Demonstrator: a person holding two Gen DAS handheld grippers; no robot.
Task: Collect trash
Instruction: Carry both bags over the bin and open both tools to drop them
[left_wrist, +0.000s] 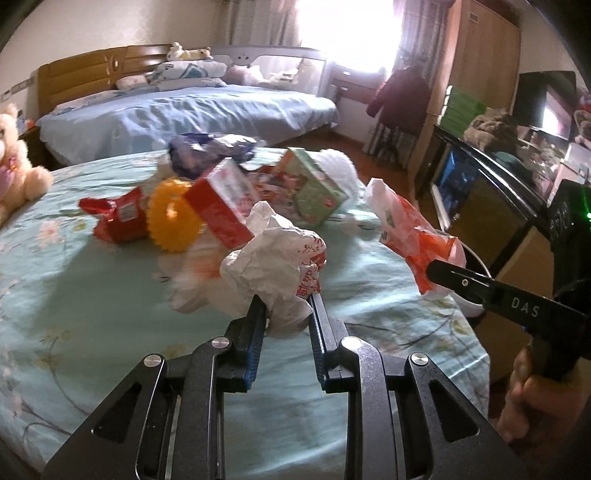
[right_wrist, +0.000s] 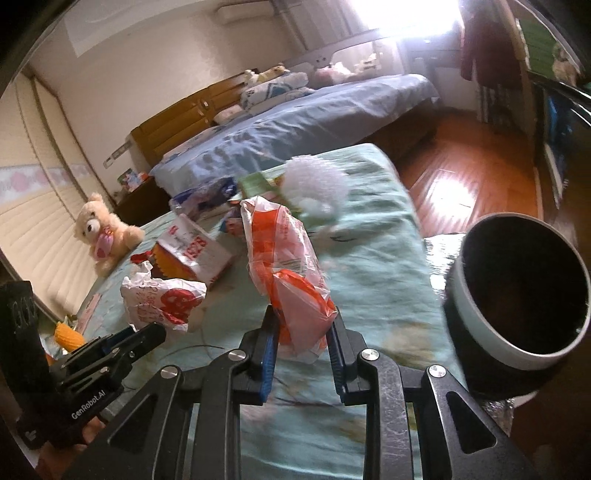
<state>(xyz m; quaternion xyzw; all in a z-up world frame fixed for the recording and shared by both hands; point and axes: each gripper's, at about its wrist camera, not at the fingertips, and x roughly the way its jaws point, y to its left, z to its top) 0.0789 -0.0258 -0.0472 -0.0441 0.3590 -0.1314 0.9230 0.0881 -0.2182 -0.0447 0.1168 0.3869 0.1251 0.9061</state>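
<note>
My left gripper (left_wrist: 286, 301) is shut on a crumpled white bag with red print (left_wrist: 275, 258), held above the green flowered bedspread (left_wrist: 92, 295). It also shows in the right wrist view (right_wrist: 162, 299). My right gripper (right_wrist: 303, 317) is shut on an orange and white plastic bag (right_wrist: 288, 273), held up near the bed's right edge; in the left wrist view that bag (left_wrist: 410, 229) hangs at the right. A bin with a black liner (right_wrist: 524, 295) stands to the right of the bed, open at the top.
On the bedspread lie a red box (left_wrist: 221, 199), a yellow spiky ring (left_wrist: 171, 218), a red packet (left_wrist: 118, 218), a green box (left_wrist: 314, 188), a purple bag (left_wrist: 210, 149) and a white fluffy thing (right_wrist: 314, 184). A teddy bear (right_wrist: 103, 232) sits far left. A blue bed (left_wrist: 184, 114) lies behind.
</note>
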